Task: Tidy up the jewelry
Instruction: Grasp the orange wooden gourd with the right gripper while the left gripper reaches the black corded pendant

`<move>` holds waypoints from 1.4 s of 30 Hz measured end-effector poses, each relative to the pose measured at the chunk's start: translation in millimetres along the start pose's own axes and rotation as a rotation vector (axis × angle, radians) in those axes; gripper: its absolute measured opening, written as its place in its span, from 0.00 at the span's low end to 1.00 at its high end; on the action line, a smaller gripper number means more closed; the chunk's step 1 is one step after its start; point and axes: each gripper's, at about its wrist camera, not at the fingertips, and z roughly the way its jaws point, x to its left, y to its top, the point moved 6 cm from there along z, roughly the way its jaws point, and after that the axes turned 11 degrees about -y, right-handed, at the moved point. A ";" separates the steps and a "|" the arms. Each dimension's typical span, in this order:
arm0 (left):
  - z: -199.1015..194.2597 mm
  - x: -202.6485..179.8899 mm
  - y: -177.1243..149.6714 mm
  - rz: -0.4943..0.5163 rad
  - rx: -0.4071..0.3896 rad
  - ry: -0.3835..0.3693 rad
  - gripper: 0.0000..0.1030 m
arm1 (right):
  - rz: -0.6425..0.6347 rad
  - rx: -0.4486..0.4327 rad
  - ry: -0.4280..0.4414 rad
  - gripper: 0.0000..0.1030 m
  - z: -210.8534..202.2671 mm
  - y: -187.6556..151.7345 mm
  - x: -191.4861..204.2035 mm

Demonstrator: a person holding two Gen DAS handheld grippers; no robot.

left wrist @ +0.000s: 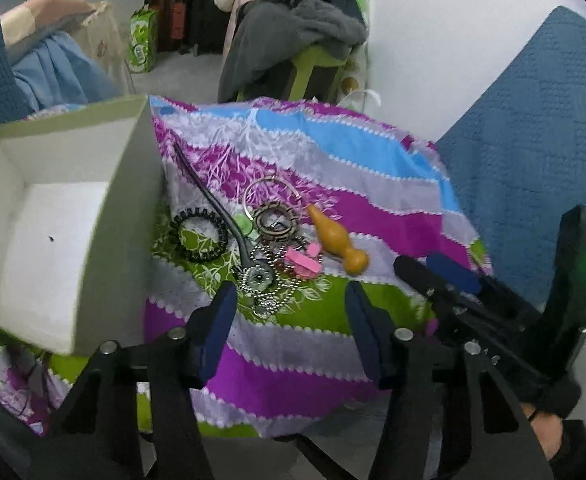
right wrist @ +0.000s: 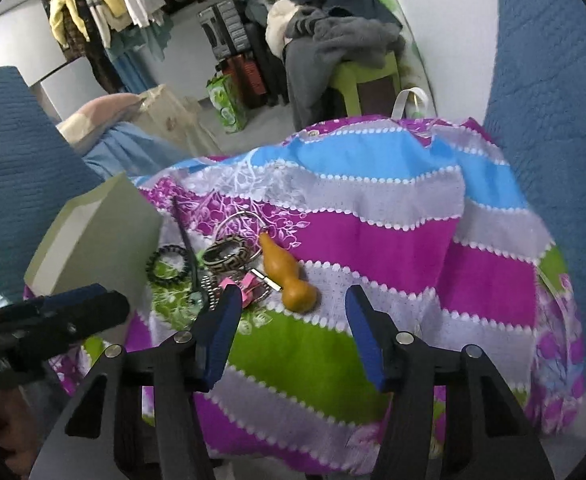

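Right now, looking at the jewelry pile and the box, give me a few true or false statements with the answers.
1. The box is empty. True.
2. The black hair tie lies inside the box. False: it lies on the cloth beside the box.
3. The left tongs hold the wooden gourd. False: they are open, holding nothing.
4. The gourd lies on the pile's right side. True.

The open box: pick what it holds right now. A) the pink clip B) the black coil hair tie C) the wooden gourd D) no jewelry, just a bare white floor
D: the box shows only its bare white floor, while the hair tie, gourd and pink clip lie on the cloth beside it.
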 end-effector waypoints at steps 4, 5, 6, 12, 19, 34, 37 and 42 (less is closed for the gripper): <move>26.0 16.9 -2.7 -0.038 0.038 0.001 0.45 | -0.062 0.029 0.001 0.40 26.3 4.1 1.2; 32.5 19.8 -4.1 -0.049 0.051 -0.001 0.44 | -0.073 0.045 -0.002 0.40 34.7 4.2 0.8; 38.1 22.4 -5.7 -0.058 0.060 0.001 0.44 | -0.076 0.062 -0.003 0.40 41.7 3.2 0.1; 55.2 36.9 -7.3 -0.074 0.074 0.037 0.44 | -0.140 0.104 0.008 0.40 63.5 -2.4 3.9; 63.2 43.6 -0.7 -0.053 0.051 0.072 0.44 | -0.228 0.132 -0.013 0.39 74.9 -9.6 14.3; 58.8 34.7 -7.3 0.004 0.053 0.034 0.31 | -0.209 0.105 -0.028 0.25 57.1 -4.7 16.7; 47.7 28.6 -9.6 0.024 0.053 0.014 0.31 | -0.202 0.097 -0.041 0.25 49.2 -6.2 16.9; 26.3 16.5 -21.1 0.059 0.059 -0.031 0.31 | -0.188 0.104 -0.046 0.25 36.2 -15.0 19.1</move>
